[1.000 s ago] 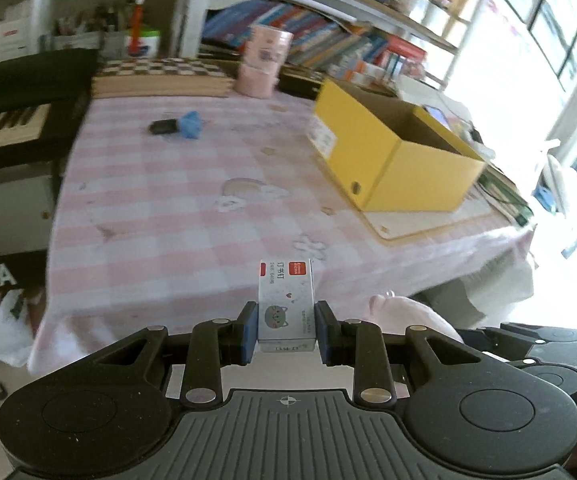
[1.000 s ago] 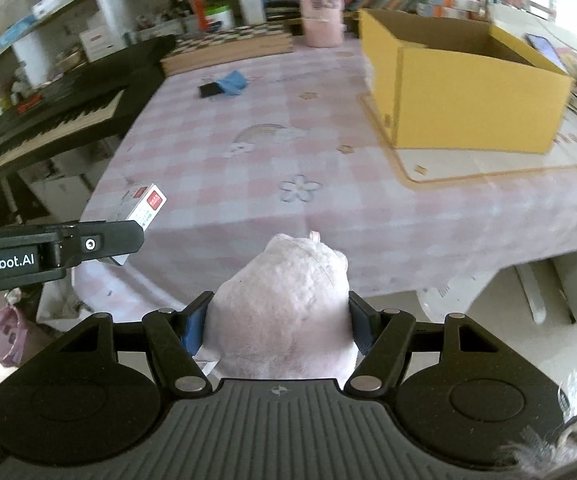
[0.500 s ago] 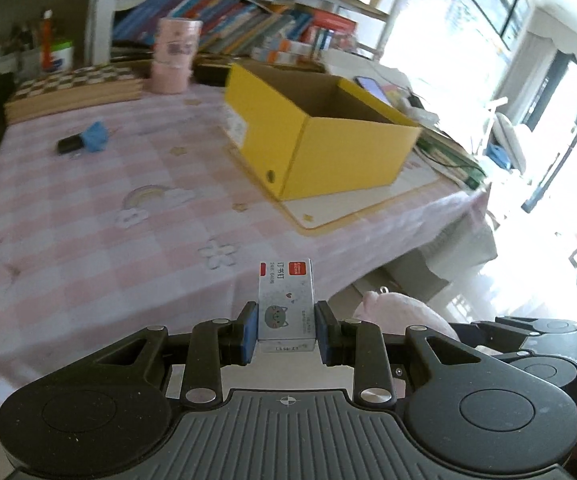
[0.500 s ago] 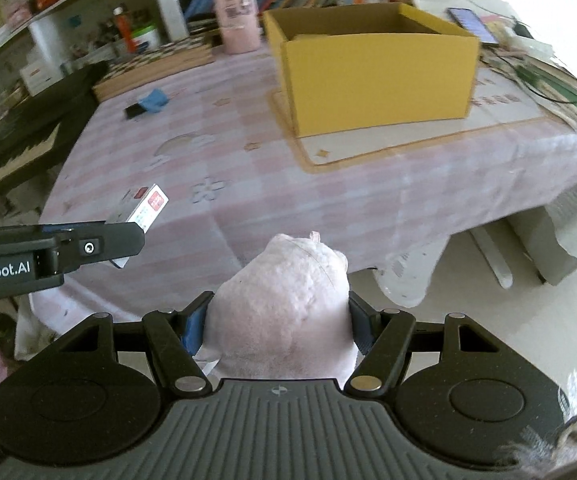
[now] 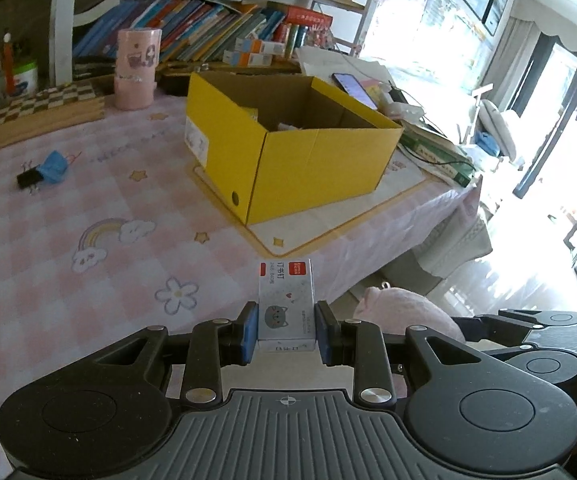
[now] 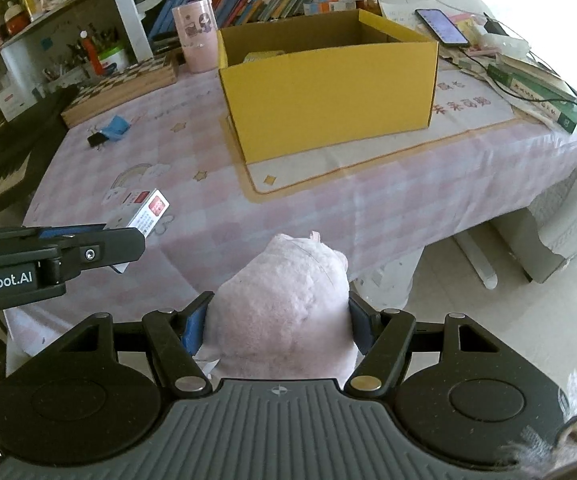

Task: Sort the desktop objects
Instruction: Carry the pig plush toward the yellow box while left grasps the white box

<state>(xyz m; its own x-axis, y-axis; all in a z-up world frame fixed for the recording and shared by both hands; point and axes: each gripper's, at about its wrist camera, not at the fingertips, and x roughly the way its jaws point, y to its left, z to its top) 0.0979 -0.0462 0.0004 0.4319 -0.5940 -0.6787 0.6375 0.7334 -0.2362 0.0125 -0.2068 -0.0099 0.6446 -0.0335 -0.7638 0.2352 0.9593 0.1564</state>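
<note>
While both loads hang short of the table edge: left gripper [image 5: 286, 334] clamped on staple box [image 5: 286, 304]; right gripper [image 6: 278, 330] clamped on pink plush toy [image 6: 284, 312]. Advice: lift above yellow box [image 6: 328, 92] rim, release well inside. Clearance: open tablecloth [image 5: 88, 208] ahead; binder clip [image 5: 30, 179] well apart.

Box [image 5: 312, 168] on mat [image 5: 368, 216], right of clip [image 5: 30, 179]
</note>
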